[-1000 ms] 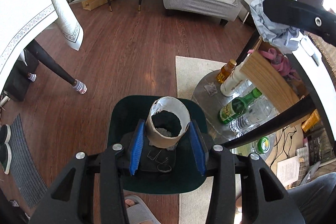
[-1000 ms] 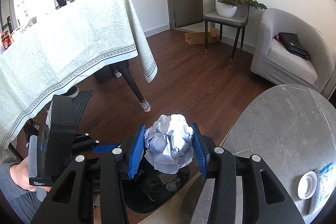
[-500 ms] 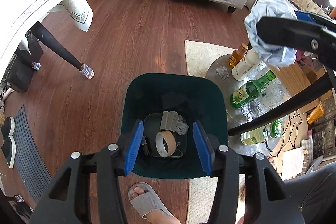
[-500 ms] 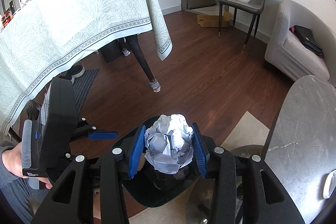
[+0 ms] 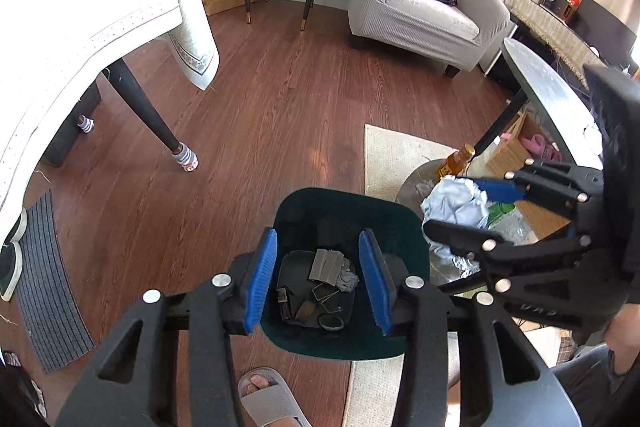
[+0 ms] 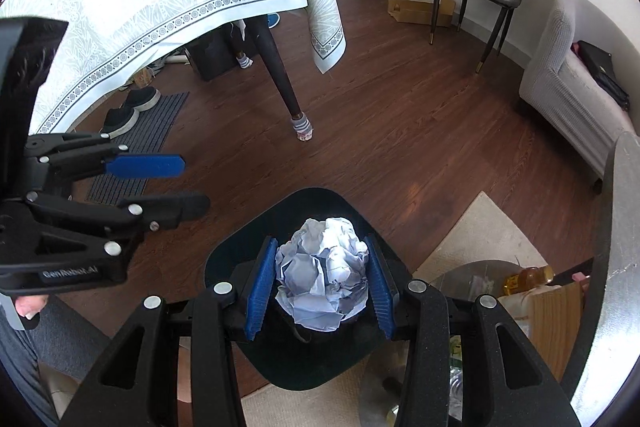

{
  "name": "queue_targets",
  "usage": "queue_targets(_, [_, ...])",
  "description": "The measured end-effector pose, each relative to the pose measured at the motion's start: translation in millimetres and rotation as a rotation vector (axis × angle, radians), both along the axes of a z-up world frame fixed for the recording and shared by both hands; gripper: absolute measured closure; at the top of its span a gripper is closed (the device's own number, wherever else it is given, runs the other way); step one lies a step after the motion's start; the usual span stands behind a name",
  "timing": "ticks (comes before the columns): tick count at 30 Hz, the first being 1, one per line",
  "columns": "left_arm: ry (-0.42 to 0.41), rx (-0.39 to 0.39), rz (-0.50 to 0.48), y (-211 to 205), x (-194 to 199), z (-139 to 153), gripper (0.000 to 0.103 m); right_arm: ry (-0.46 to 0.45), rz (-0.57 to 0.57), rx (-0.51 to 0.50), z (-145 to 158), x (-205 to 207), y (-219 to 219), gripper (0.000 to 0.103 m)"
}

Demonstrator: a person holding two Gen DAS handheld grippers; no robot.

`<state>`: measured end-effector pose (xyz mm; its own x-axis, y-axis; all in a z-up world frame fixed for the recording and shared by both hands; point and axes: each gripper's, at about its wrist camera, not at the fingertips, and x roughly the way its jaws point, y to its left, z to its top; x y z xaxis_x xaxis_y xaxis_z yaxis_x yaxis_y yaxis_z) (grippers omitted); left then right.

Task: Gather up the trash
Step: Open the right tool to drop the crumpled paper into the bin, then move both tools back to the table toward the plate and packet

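My left gripper (image 5: 318, 267), jaws apart, had dropped its cardboard roll (image 5: 306, 309) into the bin (image 5: 404, 215); my right gripper (image 6: 322, 285) clamped the paper ball (image 6: 324, 273) above its rim.

The left hand-held gripper (image 5: 318, 269) points steeply downward with its blue-padded fingers (image 5: 261, 279) spread apart and nothing between them. The right hand-held gripper (image 6: 322, 285) also tilts downward, its pads (image 6: 260, 291) pressed against both sides of a crumpled paper ball (image 6: 324, 283). The two grippers hang near each other, side by side.
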<state>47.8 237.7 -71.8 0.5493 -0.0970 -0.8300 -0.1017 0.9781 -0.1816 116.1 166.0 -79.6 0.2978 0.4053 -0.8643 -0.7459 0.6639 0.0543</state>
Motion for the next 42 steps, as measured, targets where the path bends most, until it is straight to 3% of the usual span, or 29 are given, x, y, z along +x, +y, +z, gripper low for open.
queue_targets(5, [-0.064,-0.02,0.008,2,2,23,0.068,0.036,0.004,-0.05,-19,-2,3,0.059])
queue_targets(11, [-0.13,-0.047,-0.005,-6,7,47,0.072,0.076,0.019,-0.111,-40,-7,6,0.059])
queue_targets(18, [-0.192,-0.085,0.007,-13,10,70,0.072,0.094,0.049,-0.197,-58,-16,8,0.057])
queue_targets(21, [-0.214,-0.069,0.019,-17,12,79,0.072,0.105,0.061,-0.223,-63,-20,5,0.047])
queue_targets(25, [-0.244,-0.074,0.023,-23,16,90,0.072,0.106,0.083,-0.237,-64,-27,3,0.047])
queue_targets(34, [-0.3,-0.059,0.015,-39,20,112,0.072,0.063,0.134,-0.144,-37,-45,-3,0.048])
queue_targets(42, [-0.35,-0.06,0.038,-44,21,125,0.072,-0.01,0.127,-0.017,15,-49,-18,0.059])
